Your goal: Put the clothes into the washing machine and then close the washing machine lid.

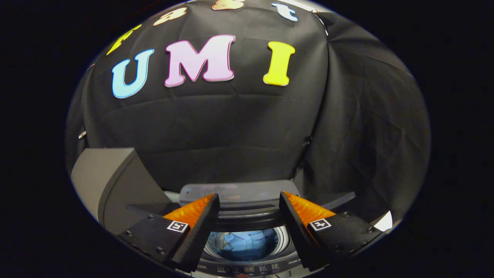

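My gripper (249,199) is open, with a wide gap between its two fingers and nothing held. Below and between the fingers lies the round drum of the washing machine (247,266), and light blue clothes (245,241) sit at its bottom. The machine's lid (239,192) stands raised at the back of the opening, just beyond the fingertips. A strip of control buttons runs along the machine's front edge, under the fingers.
A grey box-shaped unit (106,175) stands to the left of the machine. The black cloth wall hangs close behind the machine and folds round on the right. A small white patch (384,222) shows low on the right.
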`<state>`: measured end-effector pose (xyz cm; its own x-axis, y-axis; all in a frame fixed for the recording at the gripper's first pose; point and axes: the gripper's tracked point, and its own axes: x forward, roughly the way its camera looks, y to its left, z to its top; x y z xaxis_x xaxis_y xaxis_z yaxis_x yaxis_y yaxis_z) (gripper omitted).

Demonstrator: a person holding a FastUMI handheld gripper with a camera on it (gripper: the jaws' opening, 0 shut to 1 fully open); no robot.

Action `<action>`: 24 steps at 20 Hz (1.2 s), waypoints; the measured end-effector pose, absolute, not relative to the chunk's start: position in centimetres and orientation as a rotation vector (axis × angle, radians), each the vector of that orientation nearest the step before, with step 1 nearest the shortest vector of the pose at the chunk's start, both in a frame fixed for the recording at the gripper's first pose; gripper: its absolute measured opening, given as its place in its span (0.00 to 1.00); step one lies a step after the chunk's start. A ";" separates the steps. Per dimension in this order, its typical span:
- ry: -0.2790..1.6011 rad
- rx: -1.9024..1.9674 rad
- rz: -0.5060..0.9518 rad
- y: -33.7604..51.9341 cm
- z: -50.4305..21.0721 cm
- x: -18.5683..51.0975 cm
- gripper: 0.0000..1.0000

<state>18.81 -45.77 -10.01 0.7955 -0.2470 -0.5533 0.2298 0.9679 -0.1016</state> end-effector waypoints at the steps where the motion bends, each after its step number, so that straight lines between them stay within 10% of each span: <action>1: 0.617 -0.023 -0.244 -45.4 -11.3 18.4 0.98; 15: 0.845 -0.051 -0.224 -45.5 -20.5 12.3 0.98; 24: 0.467 -0.069 -0.166 -43.5 -4.3 17.0 0.98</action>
<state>17.05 -43.54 -4.29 0.8796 -0.1752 -0.4422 0.1435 0.9841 -0.1045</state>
